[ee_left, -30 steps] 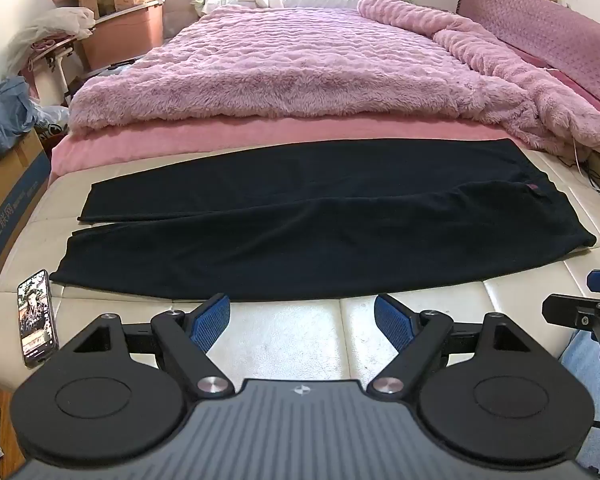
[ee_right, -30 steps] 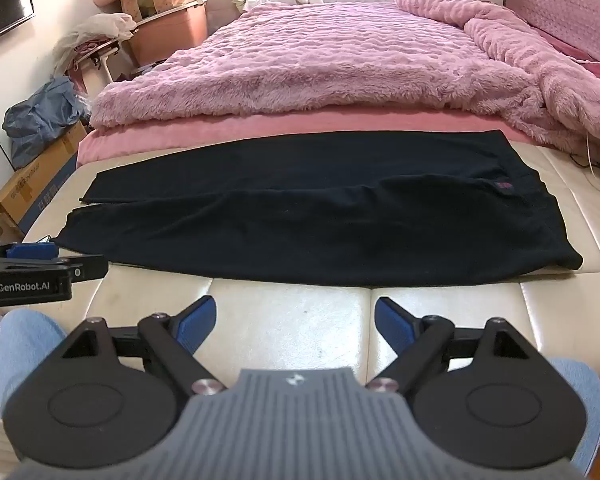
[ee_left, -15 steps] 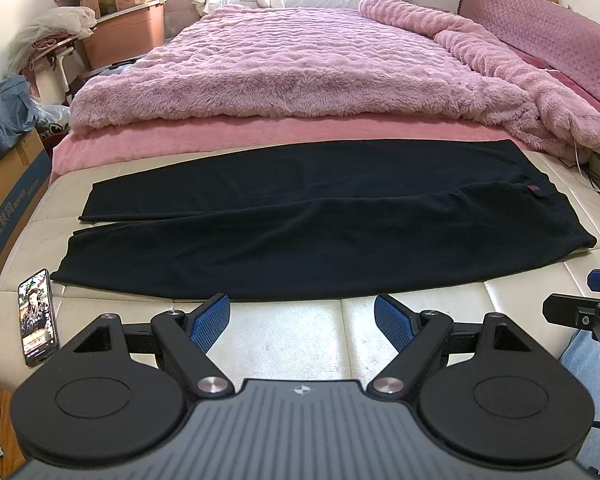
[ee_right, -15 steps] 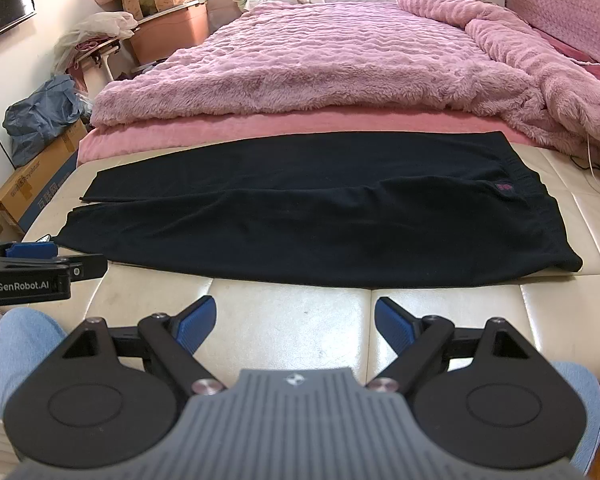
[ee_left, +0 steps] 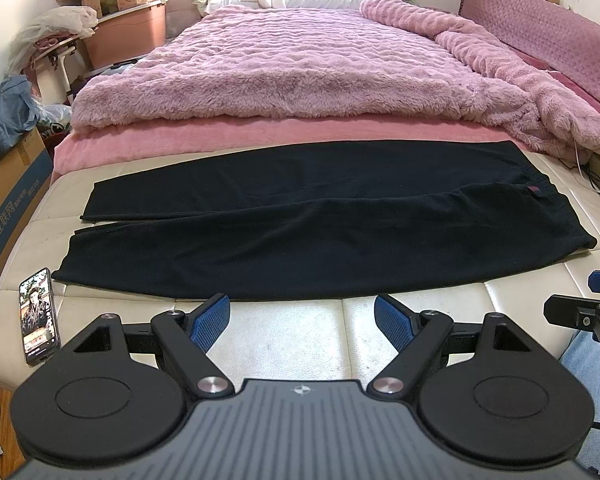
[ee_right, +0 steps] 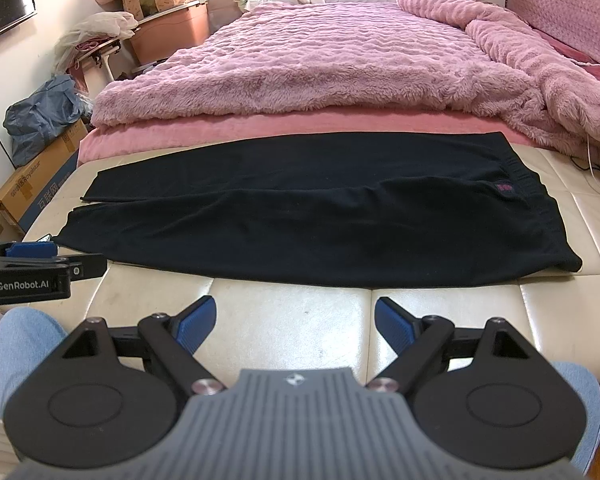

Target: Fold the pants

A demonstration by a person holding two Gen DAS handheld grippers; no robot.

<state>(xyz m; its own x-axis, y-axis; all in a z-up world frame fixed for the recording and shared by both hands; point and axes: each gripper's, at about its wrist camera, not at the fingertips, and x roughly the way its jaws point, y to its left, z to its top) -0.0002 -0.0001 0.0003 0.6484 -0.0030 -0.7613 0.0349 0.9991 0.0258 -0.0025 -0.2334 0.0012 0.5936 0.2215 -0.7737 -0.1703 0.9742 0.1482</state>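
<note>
Black pants [ee_left: 320, 224] lie flat across the cream padded bench [ee_left: 284, 340], waistband at the right, both leg ends at the left; they also show in the right wrist view [ee_right: 320, 216]. A small pink tag [ee_right: 504, 188] sits near the waistband. My left gripper [ee_left: 302, 318] is open and empty, just short of the pants' near edge. My right gripper [ee_right: 294, 318] is open and empty, also short of the near edge. Each gripper shows at the edge of the other's view.
A phone [ee_left: 38, 316] lies on the bench's left front corner. A fluffy pink blanket [ee_left: 300, 80] covers the bed behind the pants. Cardboard boxes [ee_left: 8, 200] and a blue bag stand at the left. A cable [ee_left: 596, 184] trails at the right.
Both grippers have risen or tipped slightly; the pants sit a little lower in both views. Nothing was taken hold of.
</note>
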